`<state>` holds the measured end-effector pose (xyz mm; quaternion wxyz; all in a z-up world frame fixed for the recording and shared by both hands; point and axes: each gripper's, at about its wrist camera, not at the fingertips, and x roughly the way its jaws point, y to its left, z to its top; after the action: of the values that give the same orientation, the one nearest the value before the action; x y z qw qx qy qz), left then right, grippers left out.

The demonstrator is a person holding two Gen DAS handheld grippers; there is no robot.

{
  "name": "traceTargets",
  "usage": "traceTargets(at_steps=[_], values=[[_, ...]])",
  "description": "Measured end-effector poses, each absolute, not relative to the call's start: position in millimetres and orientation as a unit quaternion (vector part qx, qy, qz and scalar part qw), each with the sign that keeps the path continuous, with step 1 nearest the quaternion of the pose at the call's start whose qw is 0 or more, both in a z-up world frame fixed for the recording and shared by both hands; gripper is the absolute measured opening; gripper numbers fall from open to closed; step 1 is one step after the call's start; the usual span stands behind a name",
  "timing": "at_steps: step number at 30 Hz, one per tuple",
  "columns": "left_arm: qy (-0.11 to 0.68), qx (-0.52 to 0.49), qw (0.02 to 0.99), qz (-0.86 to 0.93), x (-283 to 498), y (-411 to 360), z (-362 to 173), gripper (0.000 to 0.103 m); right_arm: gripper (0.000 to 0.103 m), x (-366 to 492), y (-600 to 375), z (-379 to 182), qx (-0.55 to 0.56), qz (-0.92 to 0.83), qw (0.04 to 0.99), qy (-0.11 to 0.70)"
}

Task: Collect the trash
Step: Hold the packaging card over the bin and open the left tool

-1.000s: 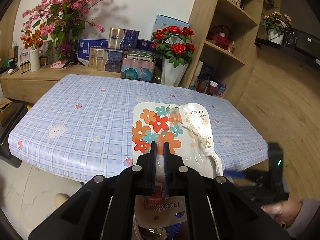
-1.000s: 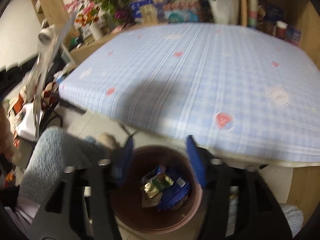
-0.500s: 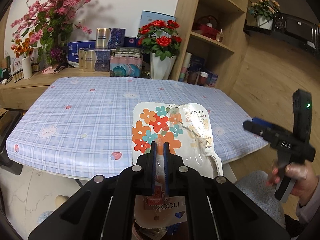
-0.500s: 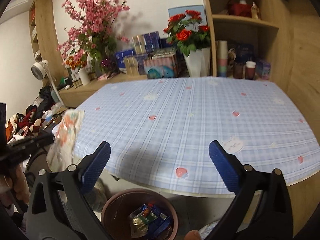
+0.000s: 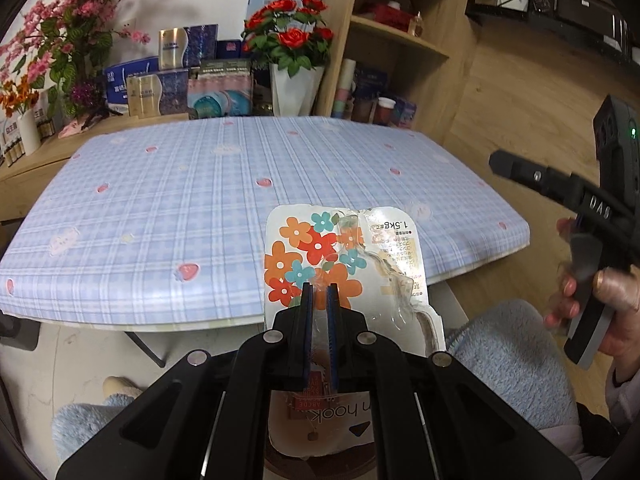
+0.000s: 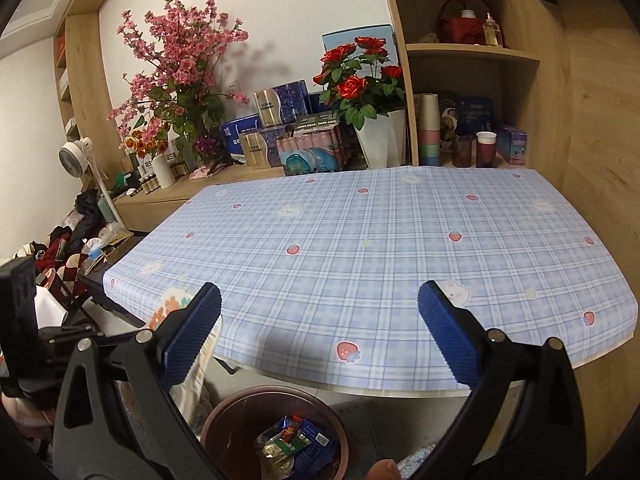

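Left gripper (image 5: 319,300) clamped on floral wrapper (image 5: 340,256), held upright in air just off near edge of checked table (image 5: 200,200). Right gripper (image 6: 320,324) spread wide, holding nothing, above brown bin (image 6: 224,416) containing wrappers (image 6: 296,446) below table edge.

Ahead of the fingers stands a table (image 6: 400,248) covered with a blue plaid cloth printed with strawberries and rabbits. Beyond its far edge runs a low wooden counter (image 6: 168,196) against a white wall (image 6: 288,8). A wooden shelf unit (image 6: 472,54) rises to the right of the fingers. The floor (image 5: 520,92) on that side is light wood. A white fan (image 6: 76,158) stands far left of the fingers.
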<state>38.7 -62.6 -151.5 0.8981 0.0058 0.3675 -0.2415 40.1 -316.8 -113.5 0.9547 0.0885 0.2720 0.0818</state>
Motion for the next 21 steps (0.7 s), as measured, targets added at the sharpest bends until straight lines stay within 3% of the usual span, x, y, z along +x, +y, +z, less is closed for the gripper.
traceTargets(at_steps=[6, 8, 10, 17, 21], values=[[0.392, -0.007, 0.885, -0.251, 38.6, -70.3, -168.2, 0.008, 0.097, 36.9, -322.3, -114.5, 0.092, 0.077, 0.954, 0.273], [0.399, -0.012, 0.881, -0.255, 40.0, -70.8, -169.9, 0.014, 0.097, 35.9, -322.7, -115.5, 0.092, 0.075, 0.954, 0.275], [0.391, -0.016, 0.886, -0.249, 39.2, -68.8, -166.6, 0.036, 0.097, 35.4, -322.0, -115.7, 0.091, 0.075, 0.954, 0.277], [0.371, -0.022, 0.903, -0.216, 44.4, -51.9, -155.3, 0.047, 0.097, 36.5, -311.7, -118.8, 0.079, 0.079, 0.952, 0.285], [0.353, -0.019, 0.916, -0.189, 45.0, -41.6, -146.9, 0.061, 0.097, 38.3, -305.2, -118.5, 0.063, 0.076, 0.951, 0.294]])
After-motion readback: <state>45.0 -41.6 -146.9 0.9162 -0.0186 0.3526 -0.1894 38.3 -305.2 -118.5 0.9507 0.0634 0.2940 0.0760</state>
